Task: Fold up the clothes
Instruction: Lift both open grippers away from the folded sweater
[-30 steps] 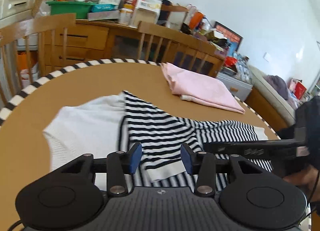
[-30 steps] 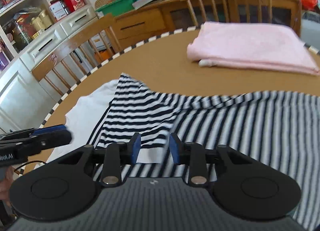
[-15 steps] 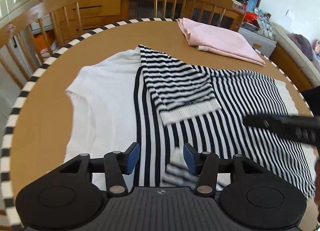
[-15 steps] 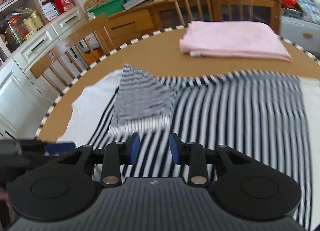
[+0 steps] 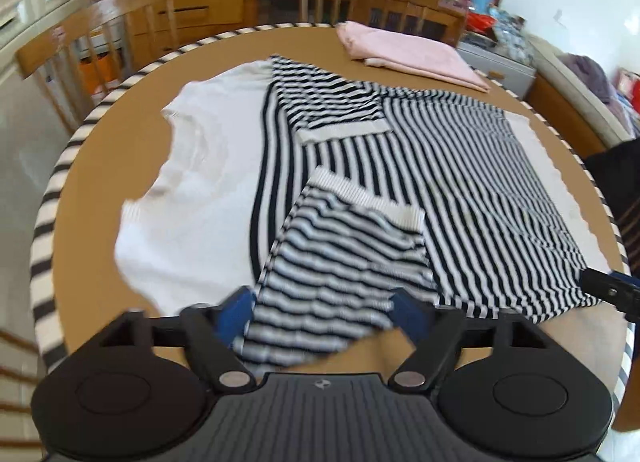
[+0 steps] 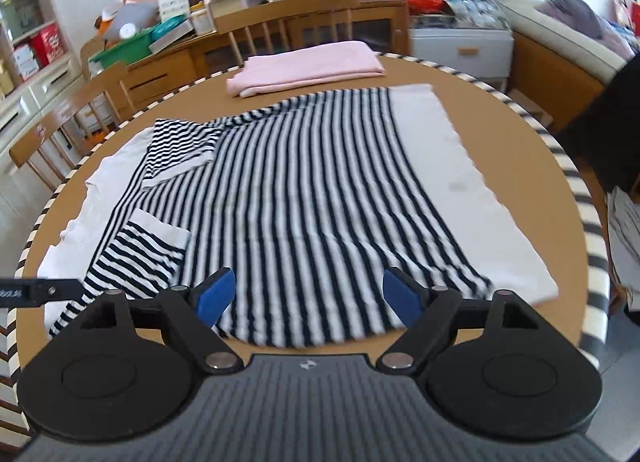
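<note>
Striped sweater (image 6: 304,198) lies flat; both sleeves folded inward.

Both views are brightly and evenly lit by daylight; shadows under the striped sweater (image 6: 304,198) are faint and short. Glare whitens the chair backs (image 5: 100,18) at far left and washes out the sweater's white panels. Motion blur smears the near sleeve (image 5: 340,274) in the left wrist view and softens the background in both. Fisheye distortion bows the round table's rim (image 6: 576,182), and the corners are darkly vignetted.
</note>
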